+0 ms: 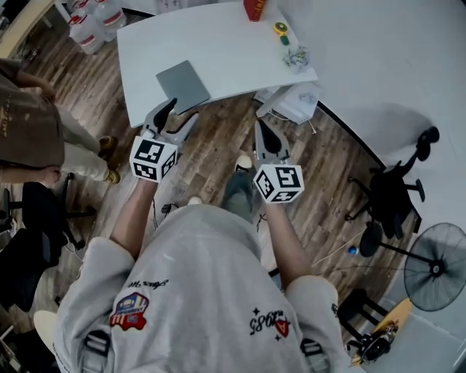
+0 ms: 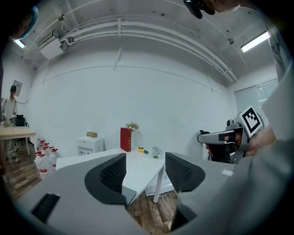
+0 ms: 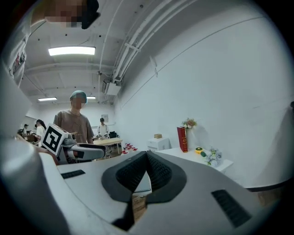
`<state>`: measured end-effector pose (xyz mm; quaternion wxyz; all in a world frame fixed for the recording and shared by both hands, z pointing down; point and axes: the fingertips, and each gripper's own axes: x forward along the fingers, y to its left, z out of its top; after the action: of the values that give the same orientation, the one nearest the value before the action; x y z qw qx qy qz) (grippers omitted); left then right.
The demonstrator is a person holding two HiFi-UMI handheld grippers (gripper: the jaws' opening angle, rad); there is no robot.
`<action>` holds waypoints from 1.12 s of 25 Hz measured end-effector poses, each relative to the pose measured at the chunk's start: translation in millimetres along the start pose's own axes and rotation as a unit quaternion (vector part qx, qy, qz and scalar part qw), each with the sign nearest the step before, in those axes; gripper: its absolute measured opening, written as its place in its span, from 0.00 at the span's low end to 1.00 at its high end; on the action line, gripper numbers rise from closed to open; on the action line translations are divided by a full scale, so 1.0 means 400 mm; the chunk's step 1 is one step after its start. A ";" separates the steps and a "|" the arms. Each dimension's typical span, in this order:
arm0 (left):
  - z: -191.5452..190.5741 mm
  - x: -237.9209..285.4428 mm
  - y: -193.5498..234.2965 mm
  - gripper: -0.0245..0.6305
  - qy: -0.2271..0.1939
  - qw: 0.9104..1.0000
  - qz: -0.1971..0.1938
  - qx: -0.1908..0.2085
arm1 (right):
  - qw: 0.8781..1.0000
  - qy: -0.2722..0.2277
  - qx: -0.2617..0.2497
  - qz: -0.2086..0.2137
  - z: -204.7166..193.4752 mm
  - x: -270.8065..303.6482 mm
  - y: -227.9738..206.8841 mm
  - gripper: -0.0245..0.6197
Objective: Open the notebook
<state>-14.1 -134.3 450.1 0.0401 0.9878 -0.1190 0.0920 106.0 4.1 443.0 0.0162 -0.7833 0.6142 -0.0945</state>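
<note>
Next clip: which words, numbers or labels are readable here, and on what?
"1985", upside down and likely: number print on the grey sweatshirt.
Too blurred to read: script print and patch on that sweatshirt.
No text visible on the notebook.

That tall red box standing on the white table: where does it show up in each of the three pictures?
Head view: the tall red box sits at the top edge, on the far end of the white table.
Left gripper view: just left of centre, upright.
Right gripper view: right of centre, upright.
Shared landmark: the small yellow round object next to it on the table.
</note>
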 end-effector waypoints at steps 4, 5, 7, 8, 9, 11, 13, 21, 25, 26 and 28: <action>0.012 0.078 0.055 0.43 0.004 0.999 0.034 -0.008 | 0.999 0.000 -0.005 0.050 0.031 0.145 -0.054 0.02; 0.017 0.101 0.067 0.43 0.005 0.999 0.043 -0.008 | 0.998 0.000 -0.007 0.063 0.044 0.180 -0.070 0.02; 0.029 0.148 0.097 0.43 0.005 0.998 0.065 -0.012 | 0.996 0.001 -0.010 0.088 0.067 0.254 -0.104 0.02; 0.032 0.171 0.112 0.43 0.006 0.997 0.078 -0.017 | 0.995 0.003 -0.011 0.102 0.074 0.292 -0.122 0.02; 0.035 0.196 0.127 0.43 0.007 0.996 0.091 -0.022 | 0.993 0.006 -0.011 0.116 0.079 0.328 -0.140 0.02; 0.038 0.246 0.151 0.43 0.012 0.993 0.114 -0.029 | 0.990 0.013 -0.012 0.142 0.093 0.399 -0.178 0.02; 0.042 0.289 0.170 0.43 0.017 0.990 0.136 -0.034 | 0.986 0.020 -0.015 0.166 0.108 0.461 -0.210 0.02; 0.048 0.393 0.214 0.42 0.026 0.973 0.221 -0.054 | 0.968 0.040 -0.005 0.246 0.141 0.623 -0.307 0.02; 0.036 0.422 0.223 0.42 0.033 0.965 0.252 -0.063 | 0.960 0.059 -0.002 0.274 0.121 0.681 -0.329 0.02; 0.034 0.425 0.225 0.42 0.034 0.964 0.257 -0.064 | 0.958 0.061 -0.003 0.281 0.119 0.692 -0.325 0.02; 0.028 0.428 0.233 0.42 0.038 0.962 0.264 -0.065 | 0.954 0.061 -0.003 0.294 0.120 0.707 -0.313 0.02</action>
<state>128.8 -264.7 477.3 0.0829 0.9123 -0.3798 0.1289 298.4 -242.5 449.9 0.0029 -0.5612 0.8172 -0.1315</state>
